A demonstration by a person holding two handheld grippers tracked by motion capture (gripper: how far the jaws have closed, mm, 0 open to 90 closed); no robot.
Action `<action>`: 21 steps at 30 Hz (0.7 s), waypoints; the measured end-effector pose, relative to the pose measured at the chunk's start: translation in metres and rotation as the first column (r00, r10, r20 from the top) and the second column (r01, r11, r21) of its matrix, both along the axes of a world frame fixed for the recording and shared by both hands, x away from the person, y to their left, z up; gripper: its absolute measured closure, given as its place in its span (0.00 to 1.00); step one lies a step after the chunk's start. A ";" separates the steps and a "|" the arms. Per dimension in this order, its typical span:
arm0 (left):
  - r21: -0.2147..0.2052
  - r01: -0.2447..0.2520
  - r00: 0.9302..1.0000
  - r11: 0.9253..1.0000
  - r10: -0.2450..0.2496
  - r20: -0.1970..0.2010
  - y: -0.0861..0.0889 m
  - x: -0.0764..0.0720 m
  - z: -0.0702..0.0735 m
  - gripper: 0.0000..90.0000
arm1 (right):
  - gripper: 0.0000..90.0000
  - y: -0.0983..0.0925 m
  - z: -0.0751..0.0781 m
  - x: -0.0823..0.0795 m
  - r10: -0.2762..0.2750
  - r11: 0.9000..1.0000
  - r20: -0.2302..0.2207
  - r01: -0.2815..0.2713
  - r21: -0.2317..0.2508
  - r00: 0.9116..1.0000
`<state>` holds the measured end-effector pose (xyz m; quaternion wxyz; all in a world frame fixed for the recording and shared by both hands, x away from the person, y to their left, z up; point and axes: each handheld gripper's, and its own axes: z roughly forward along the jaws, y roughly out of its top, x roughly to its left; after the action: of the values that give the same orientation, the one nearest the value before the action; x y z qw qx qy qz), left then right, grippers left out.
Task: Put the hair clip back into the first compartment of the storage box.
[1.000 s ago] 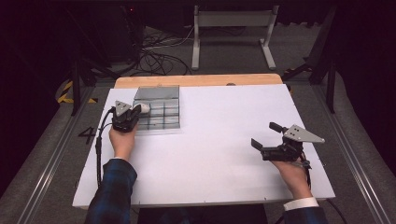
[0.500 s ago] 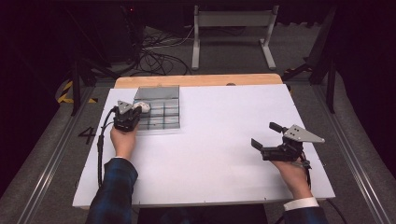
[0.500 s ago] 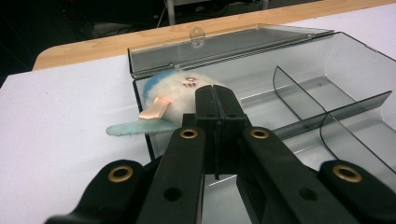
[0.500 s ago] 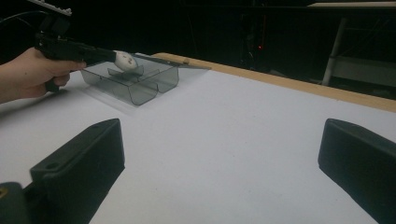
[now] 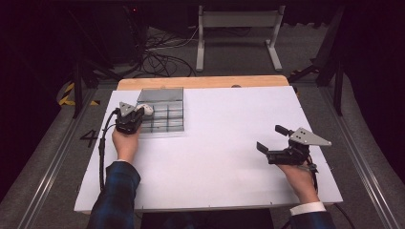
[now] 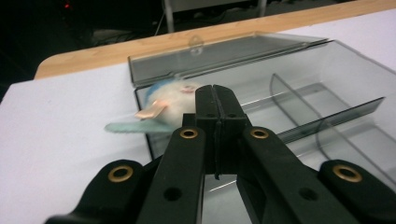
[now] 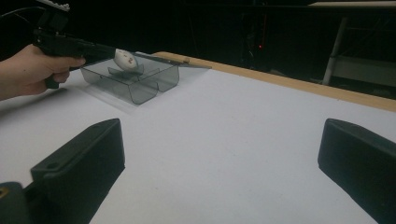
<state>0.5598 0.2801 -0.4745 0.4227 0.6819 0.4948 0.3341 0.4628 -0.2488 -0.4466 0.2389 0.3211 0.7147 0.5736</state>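
A small white plush toy (image 5: 148,109) with a pale blue fin hangs at the left rim of a clear grey divided box (image 5: 167,125), whose lid (image 5: 160,94) lies open behind it. My left gripper (image 5: 142,111) is shut on the toy. In the left gripper view the jaws meet at the gripper tip (image 6: 215,91), with the toy (image 6: 168,103) just behind and left of them, over the box (image 6: 327,84). At the table's right side my right gripper (image 5: 270,138) is open and holds nothing. The right gripper view shows the toy (image 7: 124,59) above the box (image 7: 140,81).
A white sheet (image 5: 224,143) covers the table, and a wooden edge (image 5: 205,82) shows at the back. A metal stand (image 5: 239,33) and cables lie on the floor beyond. A cable (image 5: 101,152) trails from the left gripper.
The left gripper and the toy have shifted only slightly at the box's left rim. The right gripper has not moved.
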 end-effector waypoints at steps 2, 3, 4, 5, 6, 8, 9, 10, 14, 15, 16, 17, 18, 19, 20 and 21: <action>-0.016 0.028 1.000 0.999 -0.028 -0.008 0.000 0.002 0.000 0.99 | 0.01 0.000 0.000 0.000 -0.001 1.000 0.002 0.001 0.004 1.000; -0.019 0.037 0.999 0.999 -0.037 -0.015 -0.001 0.002 -0.001 0.99 | 0.01 -0.001 0.000 0.000 -0.002 1.000 0.002 0.002 0.004 1.000; -0.013 0.043 0.999 0.999 -0.044 -0.023 -0.002 0.004 -0.001 0.99 | 0.01 -0.001 0.000 0.000 -0.001 1.000 0.003 0.001 0.005 1.000; -0.003 0.044 0.999 0.999 -0.044 -0.029 -0.003 0.005 -0.002 0.99 | 0.01 0.000 0.000 0.000 -0.001 1.000 0.003 0.001 0.005 1.000; 0.010 0.043 0.998 0.999 -0.043 -0.035 -0.003 0.006 -0.002 0.99 | 0.01 0.000 0.000 0.000 0.000 1.000 0.003 0.000 0.005 1.000; 0.014 0.025 0.998 1.000 -0.025 -0.049 -0.003 0.007 -0.004 0.99 | 0.01 -0.001 0.000 0.000 -0.001 1.000 0.004 0.001 0.005 1.000; 0.014 0.018 0.998 1.000 -0.017 -0.053 -0.002 0.008 -0.004 0.99 | 0.01 -0.001 0.000 0.000 -0.001 1.000 0.004 0.001 0.006 1.000; 0.010 0.015 0.998 1.000 -0.015 -0.058 -0.001 0.009 -0.004 0.99 | 0.01 -0.001 0.000 0.000 -0.002 1.000 0.004 0.001 0.007 1.000; 0.023 -0.011 0.998 1.000 0.013 -0.066 -0.002 0.009 -0.003 0.99 | 0.01 -0.001 0.000 0.000 -0.002 1.000 0.003 0.002 0.005 1.000; 0.031 -0.016 0.997 0.999 0.018 -0.068 -0.001 0.009 -0.003 0.99 | 0.01 -0.001 0.000 0.000 -0.002 1.000 0.003 0.002 0.005 1.000; 0.027 -0.023 0.997 0.999 0.025 -0.073 0.000 0.009 -0.003 1.00 | 0.01 -0.001 0.000 0.000 -0.001 1.000 0.004 0.001 0.006 1.000; 0.022 -0.025 0.997 0.999 0.027 -0.071 0.001 0.009 -0.003 0.99 | 0.02 -0.001 0.000 0.000 -0.001 1.000 0.005 0.001 0.006 1.000; 0.020 -0.022 0.997 1.000 0.024 -0.072 0.001 0.008 -0.002 0.99 | 0.02 -0.001 0.000 0.000 -0.001 1.000 0.005 0.001 0.006 1.000; 0.015 -0.017 0.997 1.000 0.018 -0.072 0.002 0.008 -0.002 0.99 | 0.02 -0.001 0.000 0.000 -0.001 1.000 0.005 0.001 0.007 1.000; 0.013 -0.011 0.998 1.000 0.012 -0.065 0.002 0.007 -0.002 0.99 | 0.02 -0.001 0.000 0.000 -0.002 1.000 0.004 0.002 0.007 1.000; 0.005 -0.001 0.998 1.000 0.001 -0.058 0.002 0.006 -0.001 0.99 | 0.02 -0.001 0.000 0.000 -0.002 1.000 0.004 0.002 0.007 1.000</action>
<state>0.5661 0.2819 -0.4758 0.4065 0.6919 0.5064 0.3156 0.4630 -0.2499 -0.4462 0.2398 0.3217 0.7118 0.5765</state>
